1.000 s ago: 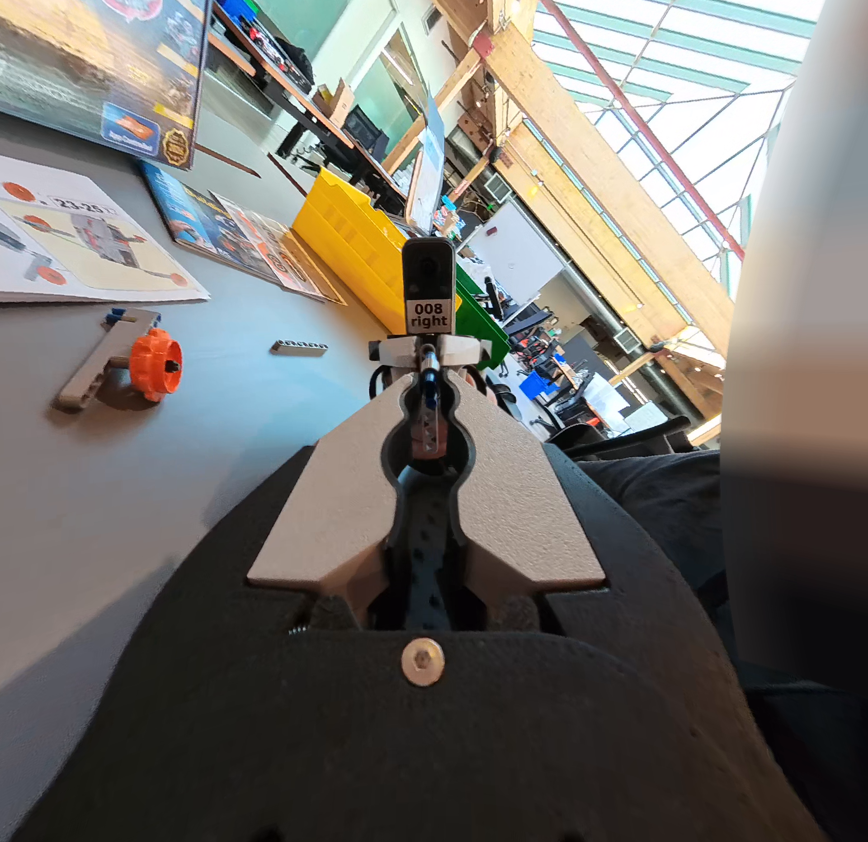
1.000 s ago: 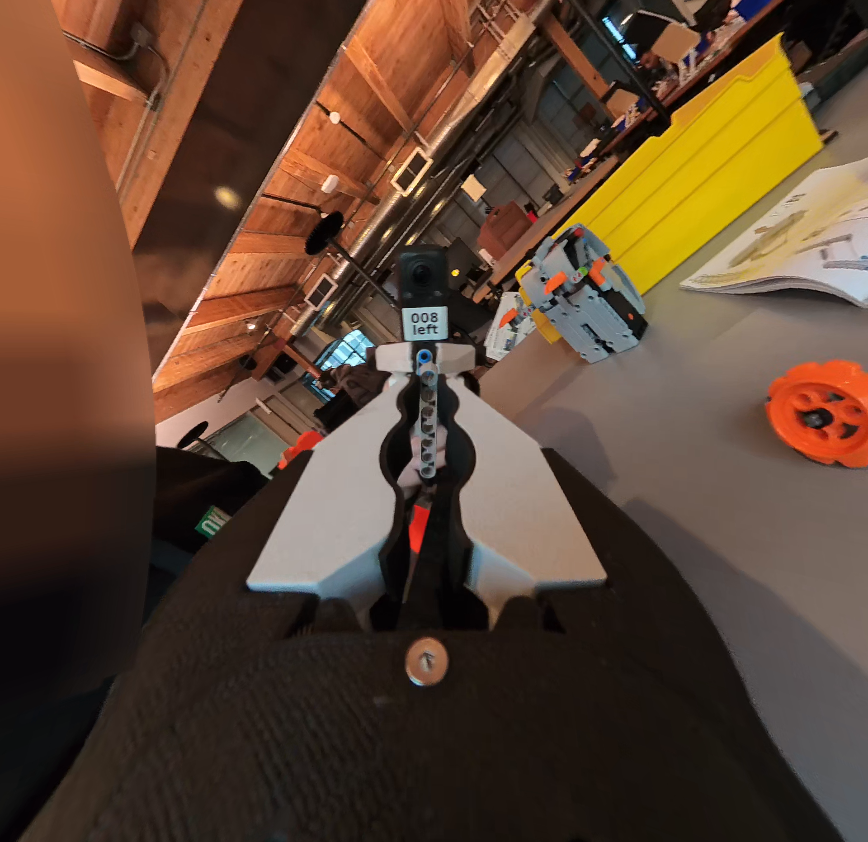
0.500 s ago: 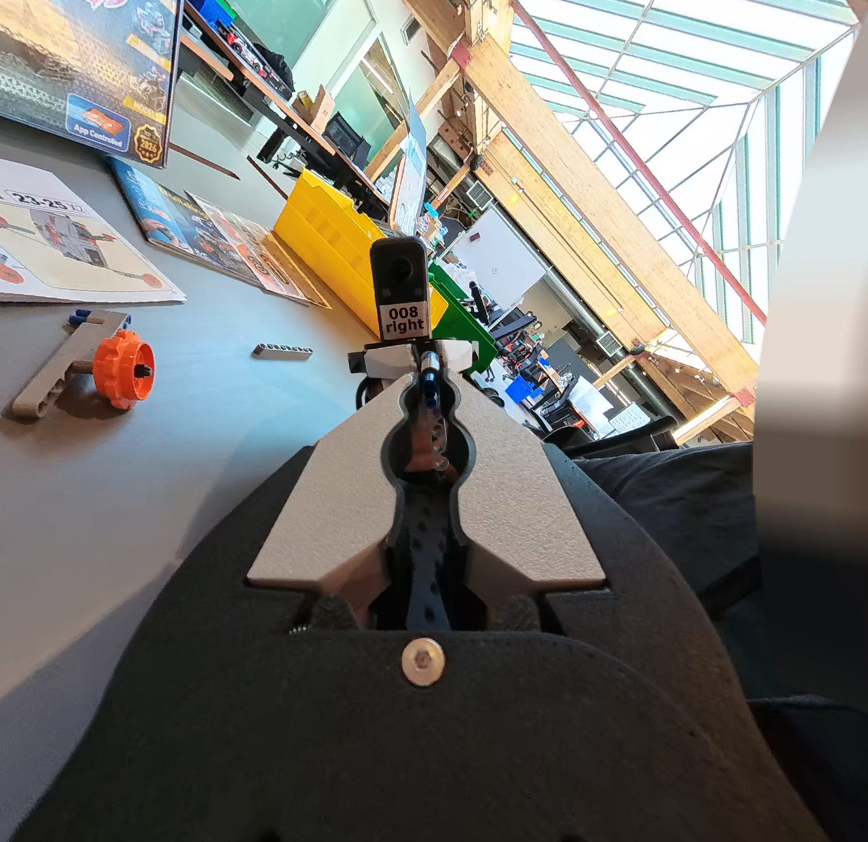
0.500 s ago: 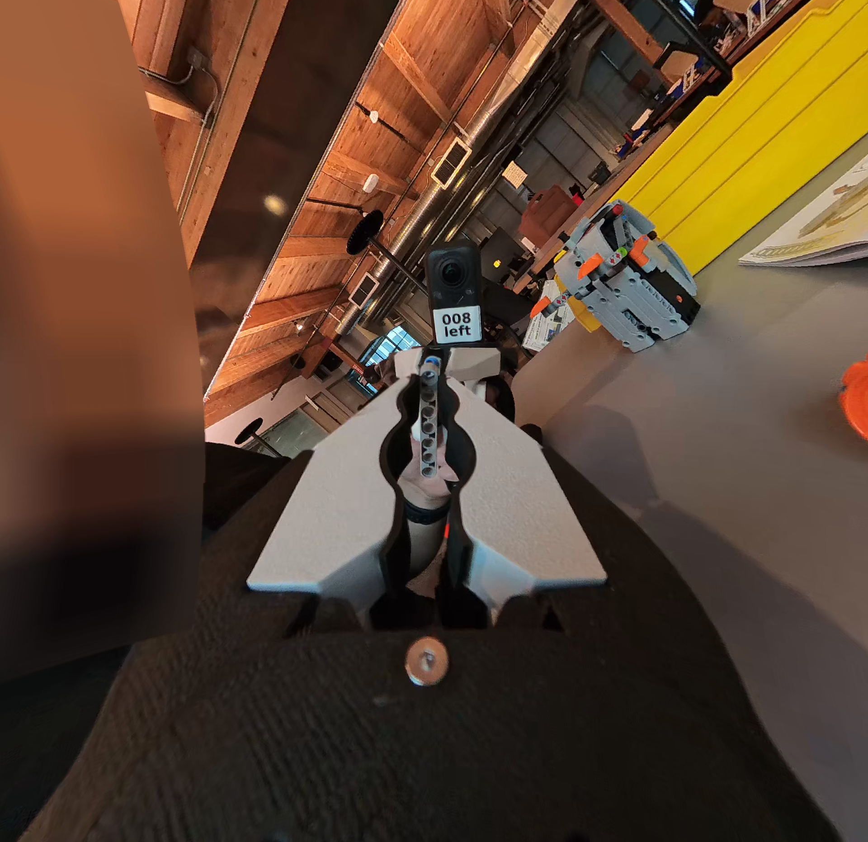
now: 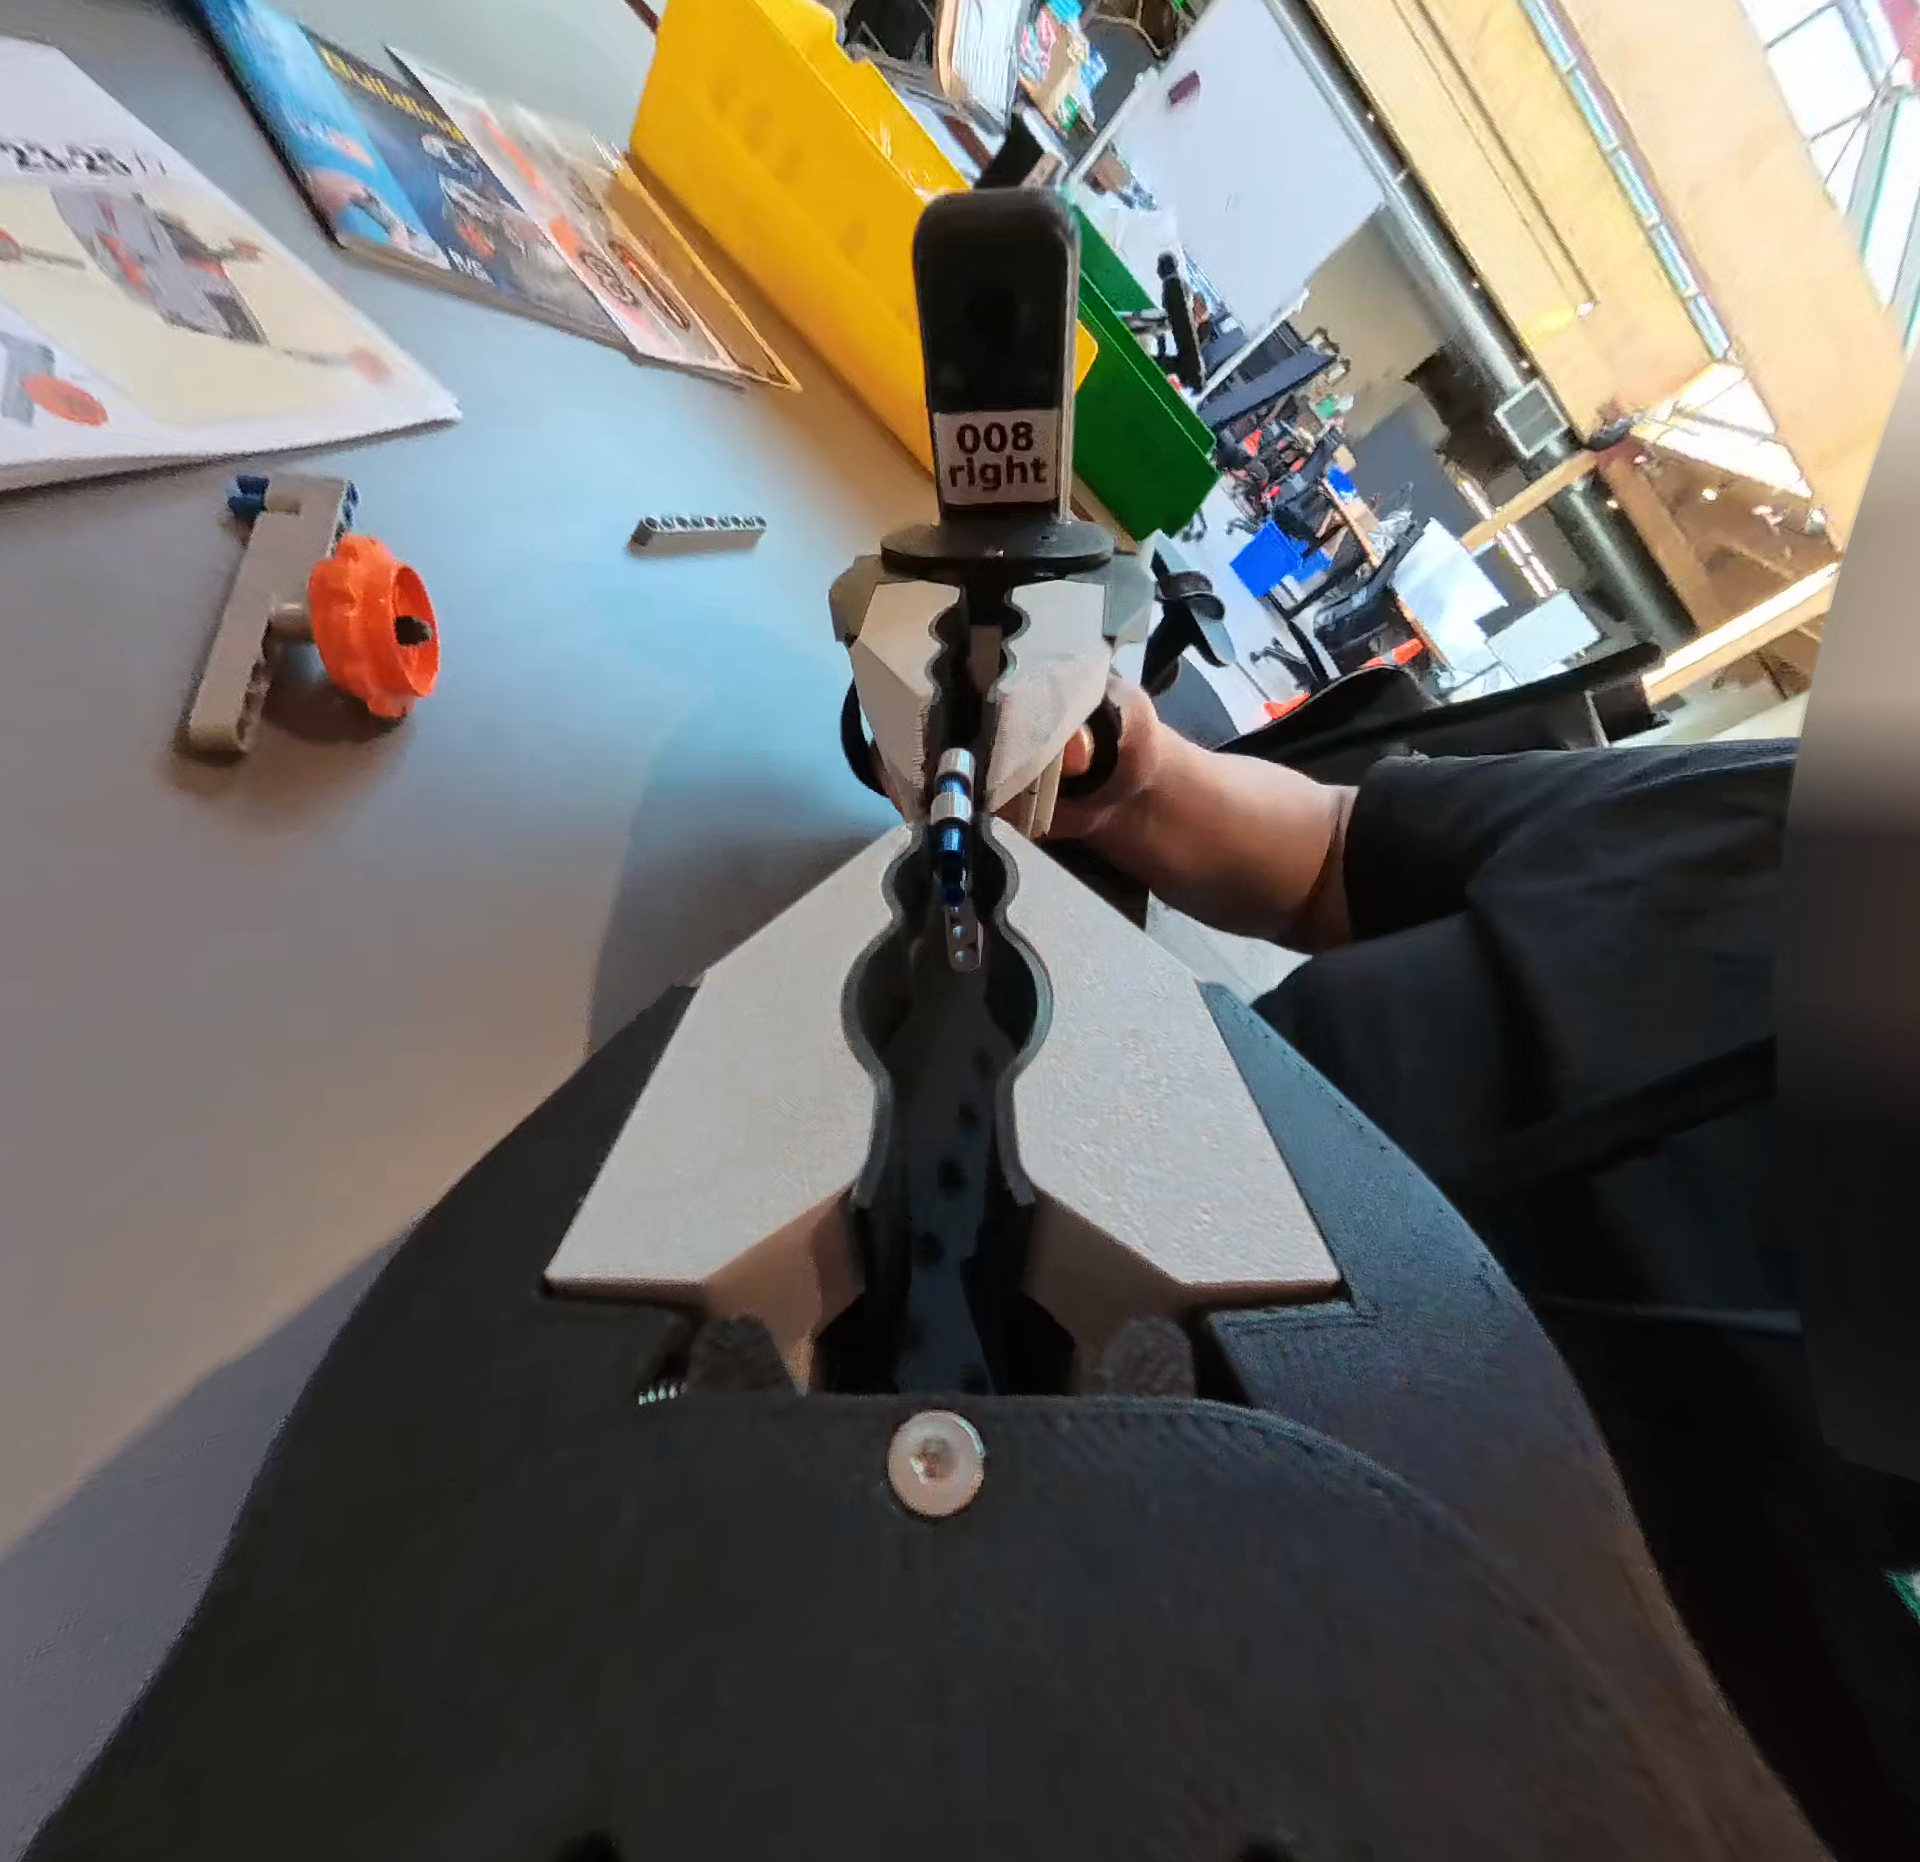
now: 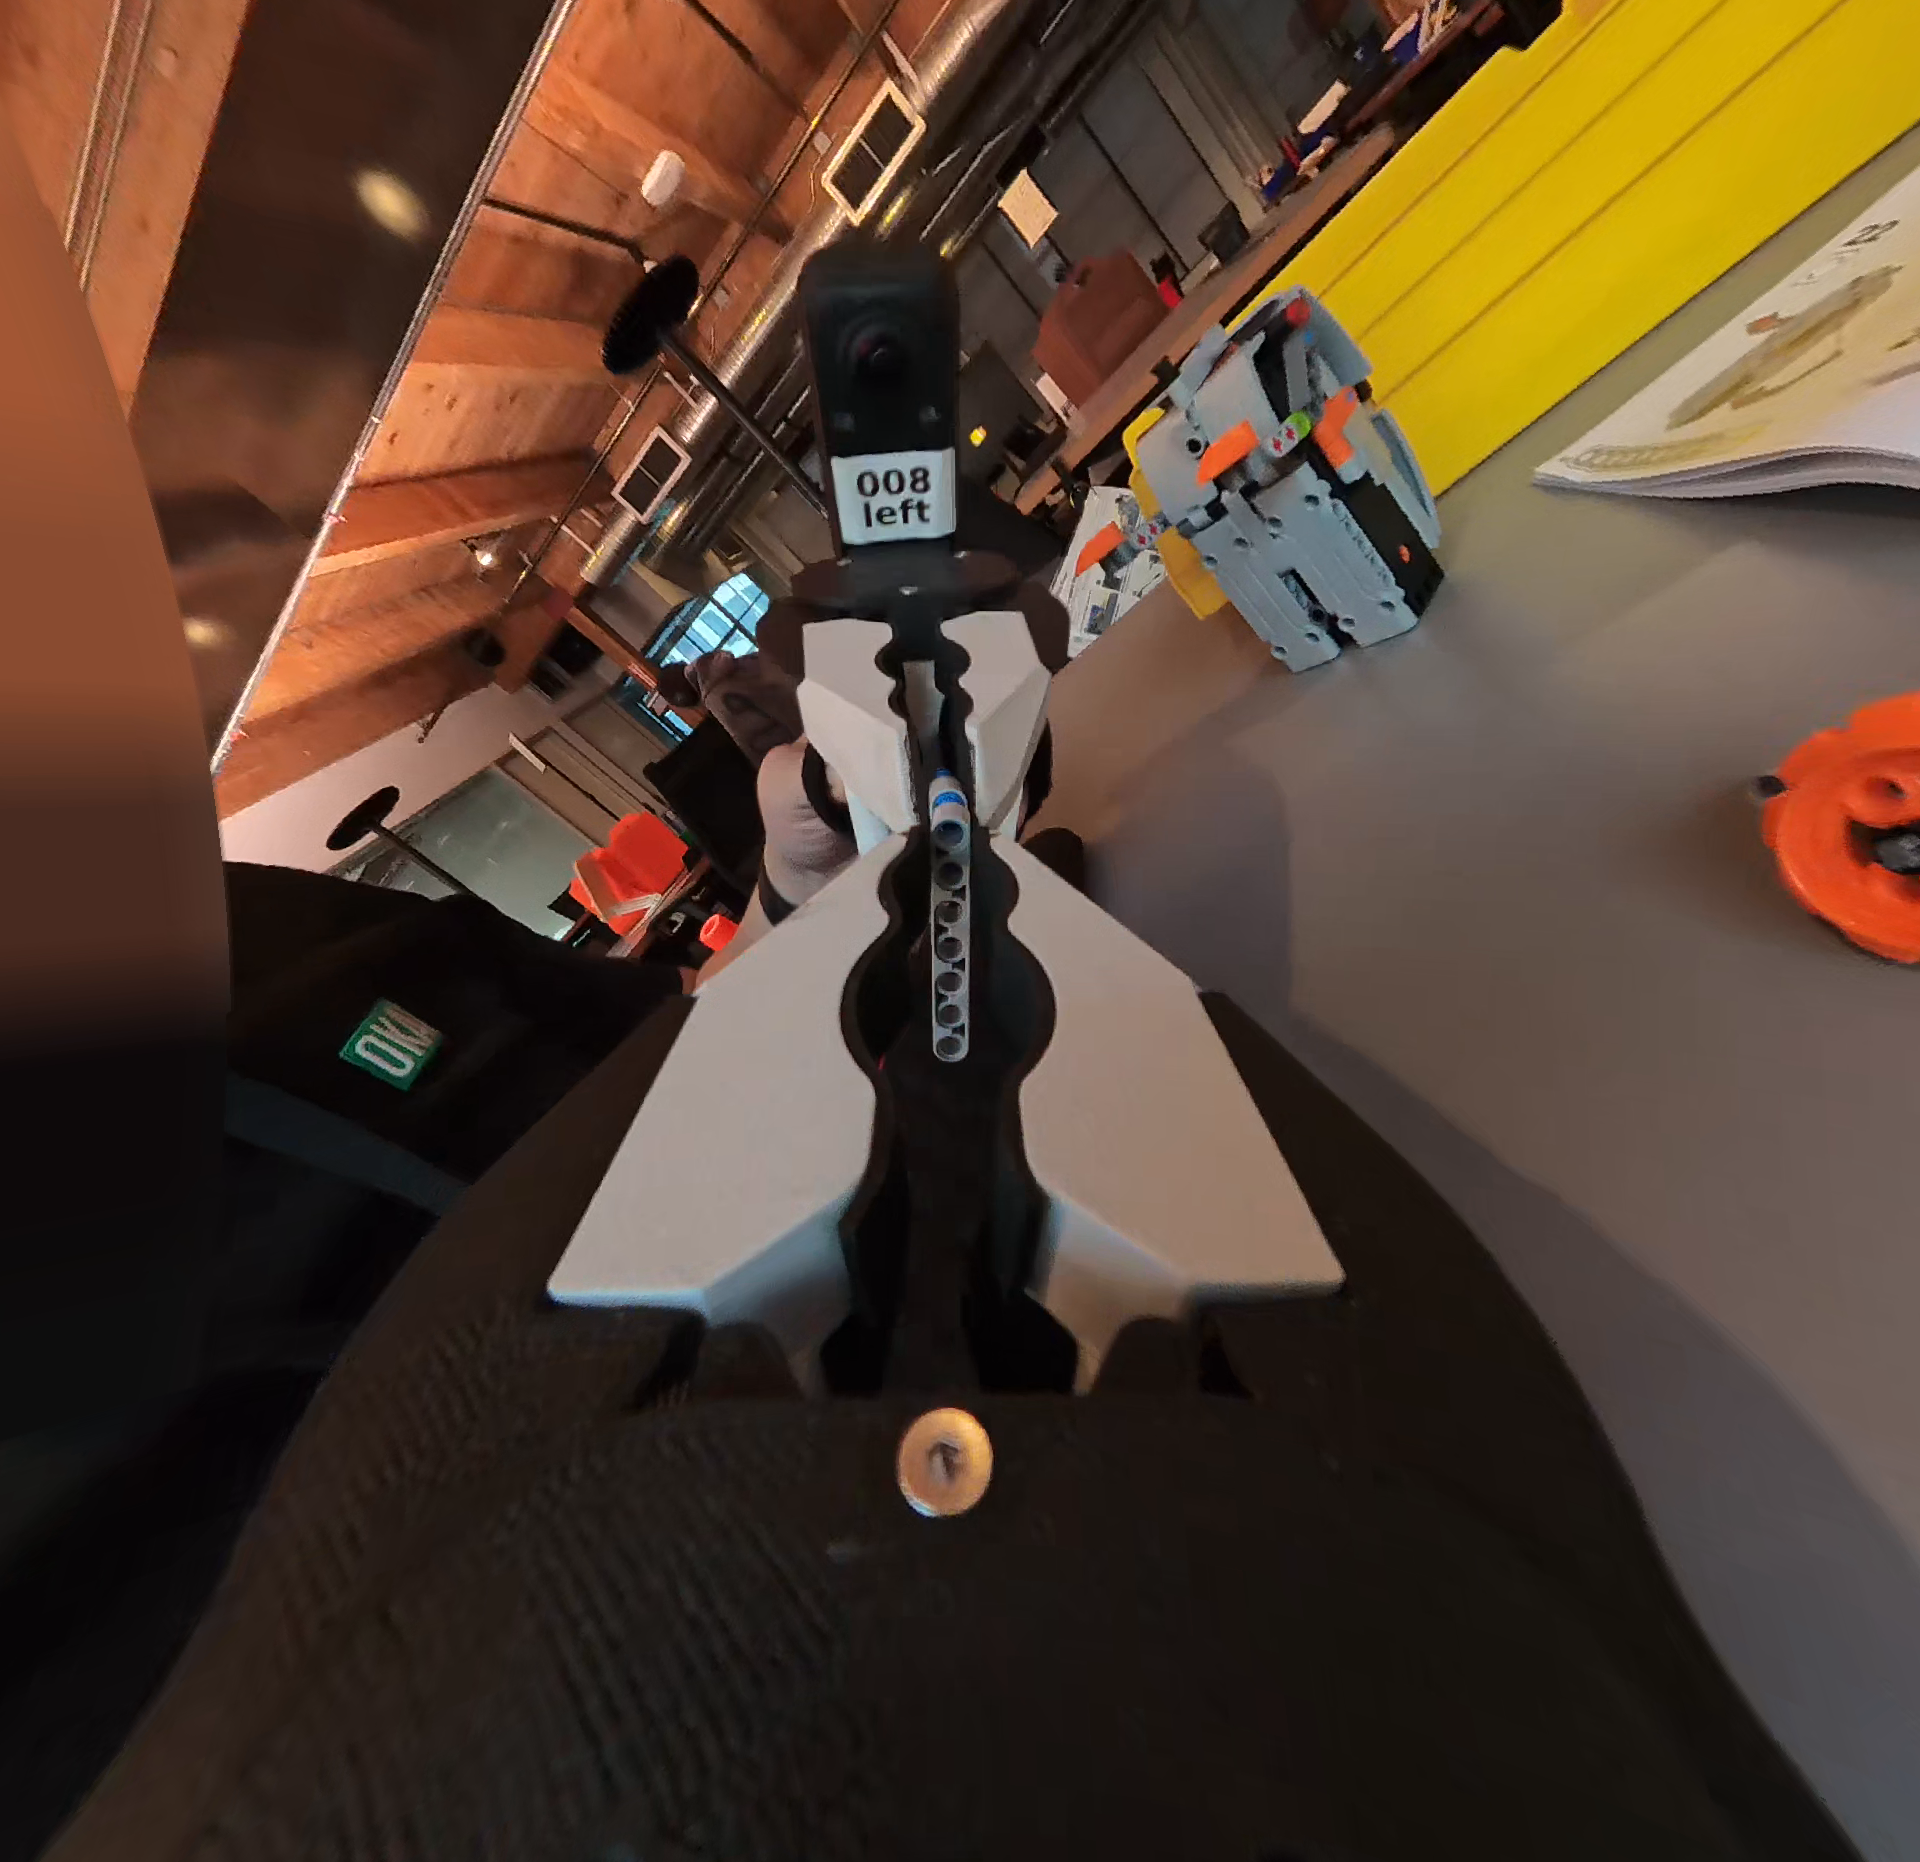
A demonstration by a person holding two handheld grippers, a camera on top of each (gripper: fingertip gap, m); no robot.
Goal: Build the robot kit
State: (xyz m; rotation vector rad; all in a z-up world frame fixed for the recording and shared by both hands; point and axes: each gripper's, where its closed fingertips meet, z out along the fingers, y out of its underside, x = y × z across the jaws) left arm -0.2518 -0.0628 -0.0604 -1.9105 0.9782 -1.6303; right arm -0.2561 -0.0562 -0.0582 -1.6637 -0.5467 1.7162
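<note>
My left gripper (image 5: 951, 838) is shut on a dark blue beam (image 5: 940, 1137) with holes that runs back between its fingers. A small blue pin (image 5: 948, 844) sits at its tip. My right gripper (image 6: 945, 848) is shut on a light grey beam (image 6: 948, 965) with holes. The grippers face each other tip to tip above the grey table (image 5: 468, 877). The grey beam's end (image 5: 954, 782) meets the blue pin. The right gripper (image 5: 971, 763) and the hand holding it show in the left wrist view. The left gripper (image 6: 923, 773) shows in the right wrist view.
On the table lie an orange wheel on a grey beam (image 5: 369, 628), a loose grey beam (image 5: 696, 531) and instruction booklets (image 5: 187, 295). Yellow (image 5: 810, 181) and green (image 5: 1143, 430) bins stand behind. A grey brick model (image 6: 1299, 524) and an orange wheel (image 6: 1849, 836) show in the right wrist view. The tips of both grippers are at nearly the same place.
Both grippers have tilted, and each now shows the other's fingers and the hand holding it more fully. Both stay shut on their beams, tips still together.
</note>
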